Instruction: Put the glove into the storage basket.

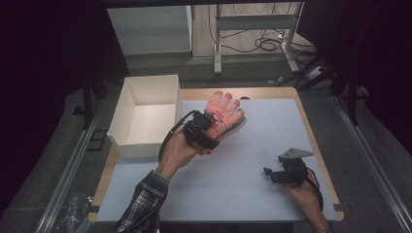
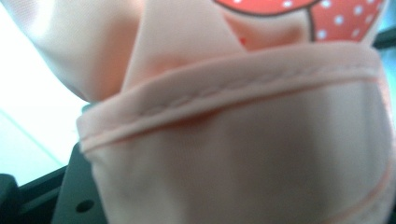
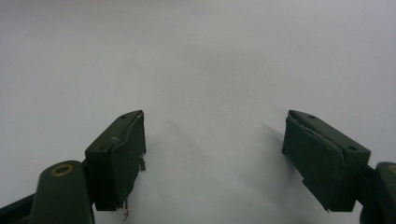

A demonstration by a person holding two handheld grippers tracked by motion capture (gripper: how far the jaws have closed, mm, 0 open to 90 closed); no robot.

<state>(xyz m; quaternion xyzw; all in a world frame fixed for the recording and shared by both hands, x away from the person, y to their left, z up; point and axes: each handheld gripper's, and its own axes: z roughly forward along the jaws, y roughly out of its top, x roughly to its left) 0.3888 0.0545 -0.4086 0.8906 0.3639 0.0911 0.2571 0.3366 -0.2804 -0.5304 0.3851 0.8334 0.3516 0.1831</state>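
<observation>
1. Glove point(image 1: 223, 110), high view: pink, fingers spread, red patch on its back, held raised over the pale mat point(image 1: 252, 194) just right of the white box point(image 1: 145, 114). The left gripper point(image 1: 210, 121) is clamped on its cuff end. The right gripper point(image 1: 270, 173) sits low near the mat's right edge, well apart from the glove.
2. Left gripper view: the glove's point(image 2: 243, 154) peach cuff with a stitched hem sits close up; a red, white-dotted patch shows above.
3. Right gripper view: the right gripper point(image 3: 214, 154) has its jaws apart, nothing between them, over bare mat point(image 3: 201, 60).
</observation>
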